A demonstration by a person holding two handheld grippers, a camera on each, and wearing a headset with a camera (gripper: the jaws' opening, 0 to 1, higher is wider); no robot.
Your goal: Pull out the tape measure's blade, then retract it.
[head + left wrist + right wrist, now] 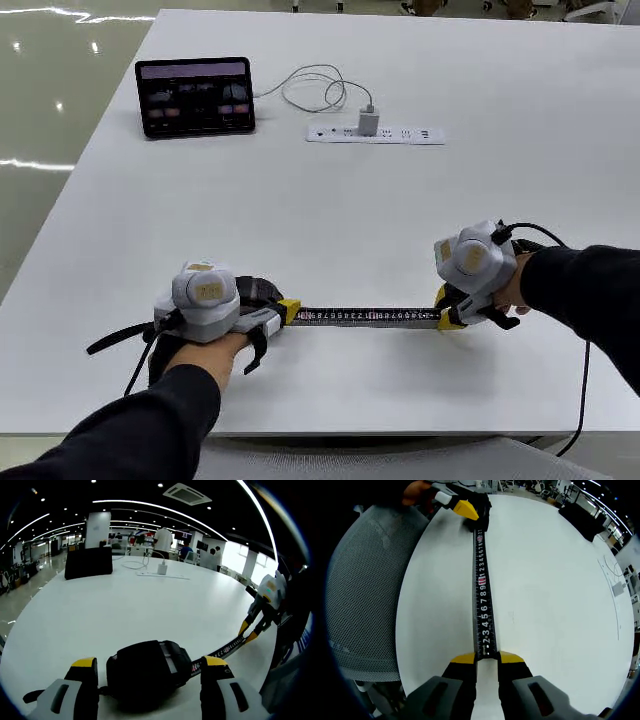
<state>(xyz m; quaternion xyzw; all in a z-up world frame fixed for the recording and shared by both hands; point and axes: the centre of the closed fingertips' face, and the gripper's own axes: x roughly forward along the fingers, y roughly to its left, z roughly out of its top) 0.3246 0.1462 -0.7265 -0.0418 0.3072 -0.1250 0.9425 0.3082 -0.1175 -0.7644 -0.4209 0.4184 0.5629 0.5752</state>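
Digits 2–9 on blade [481, 605]; perhaps red 10

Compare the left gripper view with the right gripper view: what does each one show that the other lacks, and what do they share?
Left gripper view: a close look at the tape measure's black case between the left gripper jaws, plus people standing at the room's far end. Right gripper view: a grey mesh chair beside the table, and readable numerals along the blade up from the right gripper. Shared: the drawn-out blade across the white table, a gripper at each end.
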